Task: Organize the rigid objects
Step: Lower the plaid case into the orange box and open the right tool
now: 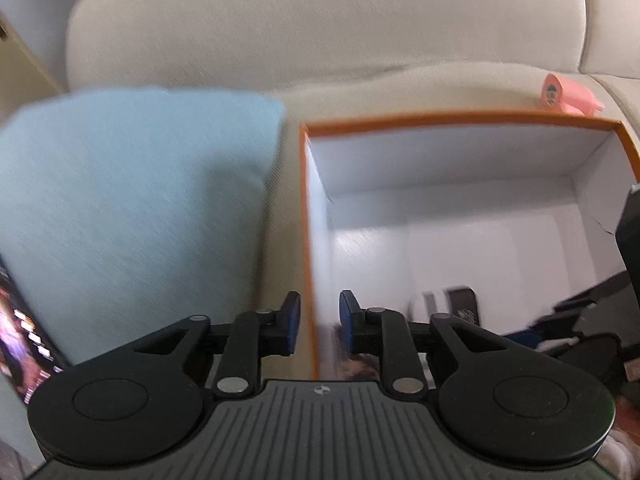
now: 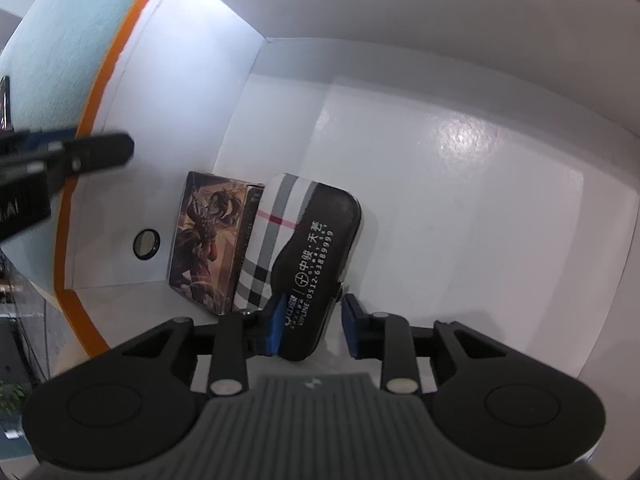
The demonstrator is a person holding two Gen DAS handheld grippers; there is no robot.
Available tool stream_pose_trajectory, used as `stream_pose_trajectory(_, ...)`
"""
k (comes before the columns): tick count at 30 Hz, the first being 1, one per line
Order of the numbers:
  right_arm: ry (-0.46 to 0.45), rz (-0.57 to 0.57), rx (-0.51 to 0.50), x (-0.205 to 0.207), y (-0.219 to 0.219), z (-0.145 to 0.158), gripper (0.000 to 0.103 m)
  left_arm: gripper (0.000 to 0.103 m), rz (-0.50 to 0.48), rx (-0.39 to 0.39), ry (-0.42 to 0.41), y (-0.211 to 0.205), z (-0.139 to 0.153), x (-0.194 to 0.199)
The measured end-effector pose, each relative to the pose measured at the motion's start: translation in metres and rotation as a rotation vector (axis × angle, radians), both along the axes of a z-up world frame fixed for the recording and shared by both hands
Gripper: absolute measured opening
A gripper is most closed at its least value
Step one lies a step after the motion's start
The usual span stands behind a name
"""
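An orange-rimmed white box [image 1: 460, 118] stands on a beige sofa. My left gripper [image 1: 319, 320] straddles its left wall, with both pads a little off the wall, so it is open. Inside the box [image 2: 108, 80], a black case with a plaid end [image 2: 308, 248] lies against an illustrated card box [image 2: 204, 240] in the near left corner. My right gripper [image 2: 312, 328] is down in the box around the case's near end. Its left pad is at the case and its right pad stands clear, so it is open. A finger of the left gripper [image 2: 100, 152] shows over the rim.
A light blue cushion [image 1: 132, 200] lies left of the box. A pink object [image 1: 560, 98] rests on the sofa behind the box's far right corner. A small round disc [image 2: 146, 243] sits on the box's inner left wall. The box floor to the right is bare white.
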State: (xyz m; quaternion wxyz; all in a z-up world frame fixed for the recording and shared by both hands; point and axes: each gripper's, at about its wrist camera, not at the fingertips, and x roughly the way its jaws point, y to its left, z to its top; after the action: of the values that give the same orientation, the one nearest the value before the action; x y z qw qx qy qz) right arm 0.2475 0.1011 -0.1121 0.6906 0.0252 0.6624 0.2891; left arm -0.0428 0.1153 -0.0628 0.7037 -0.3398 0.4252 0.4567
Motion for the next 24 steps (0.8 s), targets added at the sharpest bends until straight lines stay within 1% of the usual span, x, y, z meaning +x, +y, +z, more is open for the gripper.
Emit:
stream_pose_trajectory(2,-0.023,0.009,-0.009,-0.002,0.000,0.004,0.035,0.031,0.002,0.044,-0.006,-0.002,0.013,-0.002)
stream_pose_trajectory(4,-0.044,0.008,-0.003,-0.003,-0.003,0.009,0.037,0.031,-0.016,0.071,-0.055,-0.006,0.028,-0.003)
stream_pose_trajectory(7,-0.065,0.002,0.030,-0.003,-0.008,0.017,0.036,0.031,-0.092,0.074,-0.120,-0.011,0.042,0.009)
stream_pose_trajectory(8,-0.077,0.006,0.037,-0.004,-0.008,0.019,0.036,0.031,-0.120,0.068,-0.126,-0.012,0.041,0.015)
stream_pose_trajectory(11,-0.116,0.028,0.043,-0.006,-0.007,0.024,0.036,0.031,-0.188,0.016,-0.105,-0.010,0.024,0.036)
stream_pose_trajectory(15,-0.112,0.037,0.039,-0.010,-0.007,0.021,0.035,0.030,-0.270,-0.075,-0.034,-0.009,-0.013,0.058)
stream_pose_trajectory(16,-0.110,0.037,0.037,-0.010,-0.008,0.020,0.035,0.030,-0.277,-0.106,-0.035,-0.006,-0.023,0.060)
stream_pose_trajectory(18,-0.113,0.047,0.020,-0.012,-0.007,0.017,0.036,0.030,-0.287,-0.140,-0.025,-0.004,-0.036,0.064)
stream_pose_trajectory(20,-0.102,0.049,0.022,-0.013,-0.007,0.013,0.036,0.030,-0.303,-0.138,0.019,-0.004,-0.045,0.070)
stream_pose_trajectory(21,-0.093,0.052,0.030,-0.014,-0.007,0.011,0.036,0.030,-0.304,-0.148,0.027,-0.003,-0.050,0.072)
stream_pose_trajectory(24,-0.104,0.090,0.033,-0.018,-0.003,0.011,0.036,0.030,-0.291,-0.210,-0.008,0.000,-0.062,0.075)
